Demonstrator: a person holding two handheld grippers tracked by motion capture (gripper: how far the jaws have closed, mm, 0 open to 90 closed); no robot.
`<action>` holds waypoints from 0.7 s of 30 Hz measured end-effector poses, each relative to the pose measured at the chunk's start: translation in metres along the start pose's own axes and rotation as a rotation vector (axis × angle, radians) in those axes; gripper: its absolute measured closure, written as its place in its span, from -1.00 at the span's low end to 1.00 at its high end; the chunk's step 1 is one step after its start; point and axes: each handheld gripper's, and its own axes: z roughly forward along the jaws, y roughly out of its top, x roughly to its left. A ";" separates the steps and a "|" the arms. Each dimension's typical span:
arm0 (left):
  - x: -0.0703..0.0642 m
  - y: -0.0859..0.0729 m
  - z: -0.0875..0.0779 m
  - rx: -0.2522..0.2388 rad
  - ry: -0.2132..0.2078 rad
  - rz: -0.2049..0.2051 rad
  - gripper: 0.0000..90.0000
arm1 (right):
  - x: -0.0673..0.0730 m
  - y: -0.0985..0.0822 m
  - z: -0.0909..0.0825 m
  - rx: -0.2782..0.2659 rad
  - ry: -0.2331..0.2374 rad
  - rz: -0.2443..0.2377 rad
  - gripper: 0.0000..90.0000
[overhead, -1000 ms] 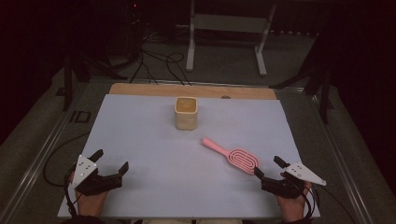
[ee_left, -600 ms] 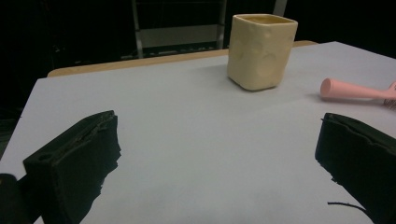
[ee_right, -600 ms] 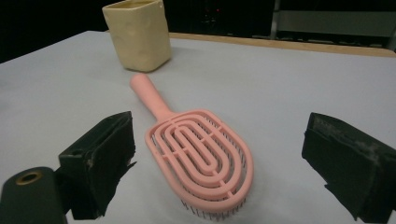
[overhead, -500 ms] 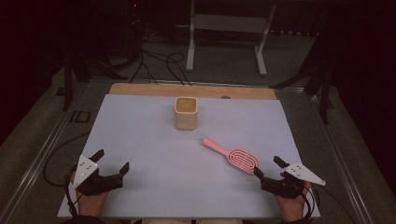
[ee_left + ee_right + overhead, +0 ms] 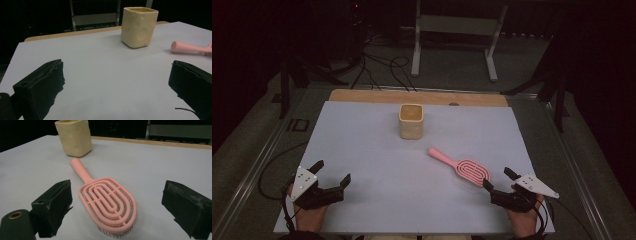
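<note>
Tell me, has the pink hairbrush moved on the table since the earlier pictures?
No. The pink hairbrush lies in the same place, right of and nearer than the cream cup, with its handle pointing toward that cup as before.

The setting was a darkened lab: a white-covered table [image 5: 362,150] stood on a grey floor [image 5: 452,75], with loose cables [image 5: 377,67] and a metal stand [image 5: 457,37] beyond its far edge.

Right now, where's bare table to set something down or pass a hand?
Widest bare patch: between the left hand-held gripper and the hairbrush, in front of the cup. Also bare: the white mat left of the cup, and its far right corner. Crowded: near right, where the hairbrush head lies just ahead of the right hand-held gripper.
</note>
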 end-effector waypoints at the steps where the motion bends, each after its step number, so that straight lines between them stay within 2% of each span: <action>1: 0.000 0.000 0.000 0.000 0.000 0.001 -0.99 | 0.000 0.000 0.000 -0.001 0.000 0.000 -0.80; 21: -0.001 0.000 0.001 0.001 -0.002 0.004 -0.98 | 0.001 0.000 0.001 0.005 -0.001 -0.007 -0.80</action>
